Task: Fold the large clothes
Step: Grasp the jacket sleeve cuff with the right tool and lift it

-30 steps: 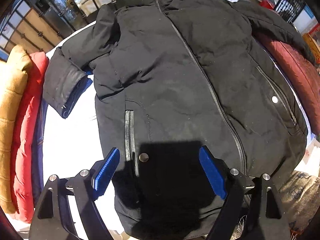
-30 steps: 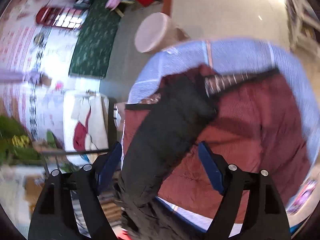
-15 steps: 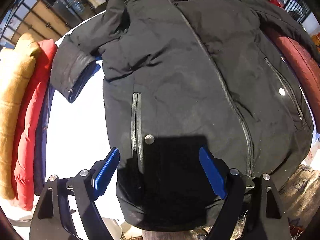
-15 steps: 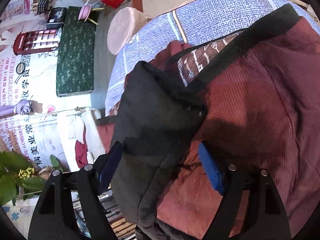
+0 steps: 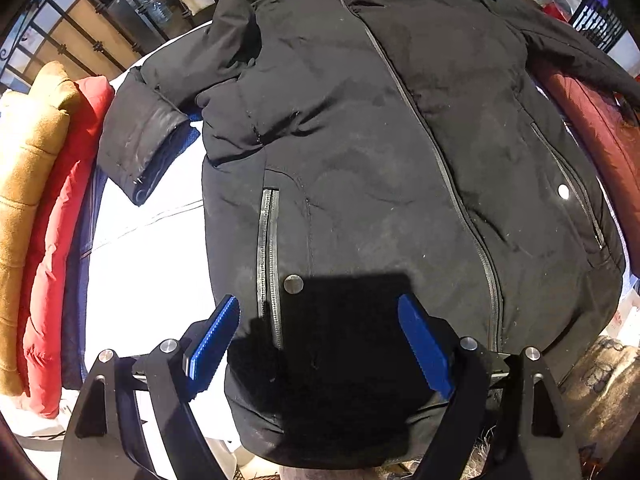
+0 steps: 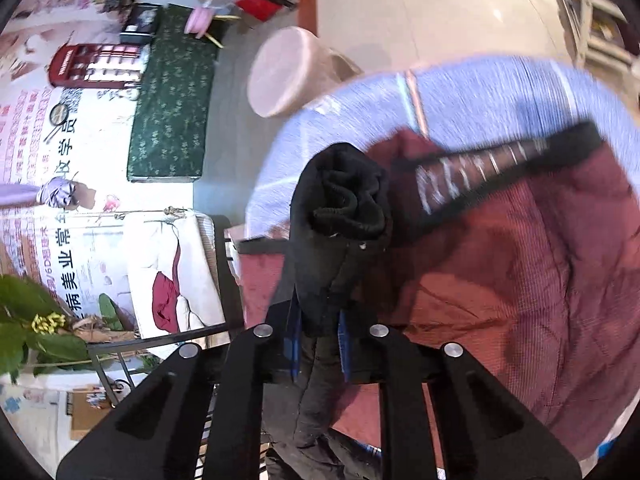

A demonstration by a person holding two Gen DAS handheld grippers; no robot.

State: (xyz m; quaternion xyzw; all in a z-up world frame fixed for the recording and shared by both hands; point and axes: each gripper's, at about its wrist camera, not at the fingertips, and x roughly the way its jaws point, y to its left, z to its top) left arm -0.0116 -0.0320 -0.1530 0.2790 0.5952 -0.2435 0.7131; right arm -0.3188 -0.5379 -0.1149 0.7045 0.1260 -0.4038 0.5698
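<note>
The black padded zip-front jacket (image 5: 360,152) lies front up, spread across the white-covered bed (image 5: 144,264), its far sleeve draped over a maroon quilted coat (image 6: 520,280). My right tool (image 6: 318,336) is closed tight on that black sleeve (image 6: 336,232) just below the ribbed cuff, though blur makes the exact bite hard to judge. My left tool (image 5: 320,340) hangs wide open above the hem, gripping nothing. I expect the jacket to be bulky, soft and springy, with a slippery shell; cuff and hem seams are the firmest holds.

L gripper (image 5: 320,334) agape – over black jacket (image 5: 384,160)
</note>
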